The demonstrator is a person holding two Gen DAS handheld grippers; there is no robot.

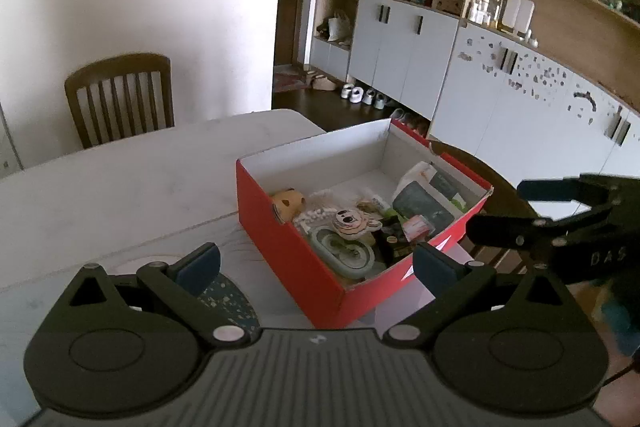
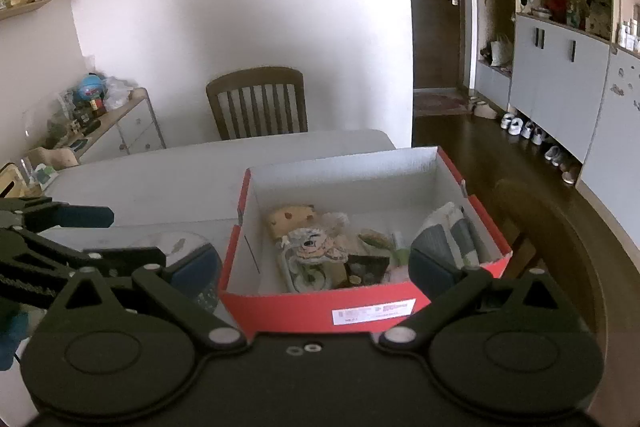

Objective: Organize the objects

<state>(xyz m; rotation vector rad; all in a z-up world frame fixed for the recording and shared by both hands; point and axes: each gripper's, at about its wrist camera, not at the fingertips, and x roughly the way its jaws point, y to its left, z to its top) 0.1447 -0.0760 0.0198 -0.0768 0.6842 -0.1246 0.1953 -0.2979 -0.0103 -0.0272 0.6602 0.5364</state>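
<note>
Open red cardboard shoebox with white interior (image 2: pixel 320 301) on pale white table (image 1: pixel 120 179), near table's right edge. Long axis runs away from right wrist camera; labelled short end faces it. In left view box sits diagonal, long axis toward upper right. Small items heaped at near end. Left gripper (image 1: pixel 316 261) spread wide, empty. Right gripper (image 2: pixel 314 267) spread wide, empty, fingers straddling box's near end.

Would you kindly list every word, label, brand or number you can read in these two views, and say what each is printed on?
"DAS": pale letters on the black body of the right hand-held gripper; they run to the frame edge, so the word may be cut off.
White sticker on the near end of the red box: print too small to read.
Packets inside the box: print too blurred to read.
Nothing else is legible.
</note>
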